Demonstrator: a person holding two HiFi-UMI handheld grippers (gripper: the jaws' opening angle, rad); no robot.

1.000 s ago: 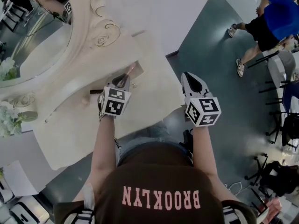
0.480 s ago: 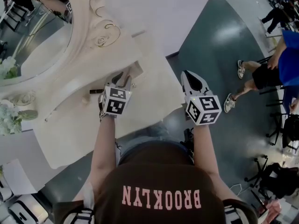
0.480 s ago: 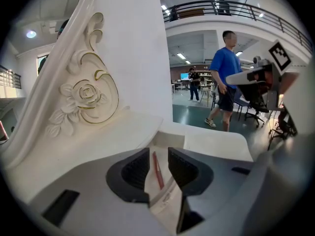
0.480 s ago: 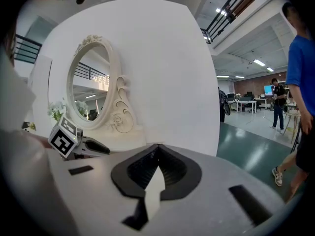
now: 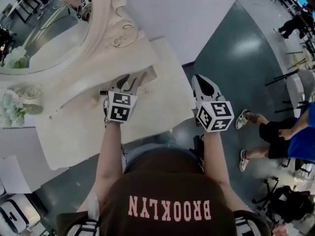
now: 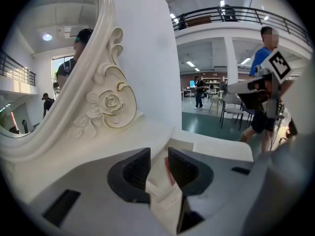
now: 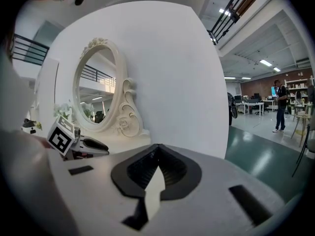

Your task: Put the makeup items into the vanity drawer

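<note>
Left gripper [image 5: 129, 82]: forearm outstretched, tipped down over the open drawer [image 5: 150, 74]; jaws just been opening, narrow gap, gripping nothing; right gripper [image 5: 204, 85] nearly level, jaws together, empty.

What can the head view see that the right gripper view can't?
Only the head view shows the open drawer and the person's brown shirt. Only the right gripper view shows ceiling lights and that the right gripper is shut, with nothing between its jaws. Both show the mirror and the left gripper.
</note>
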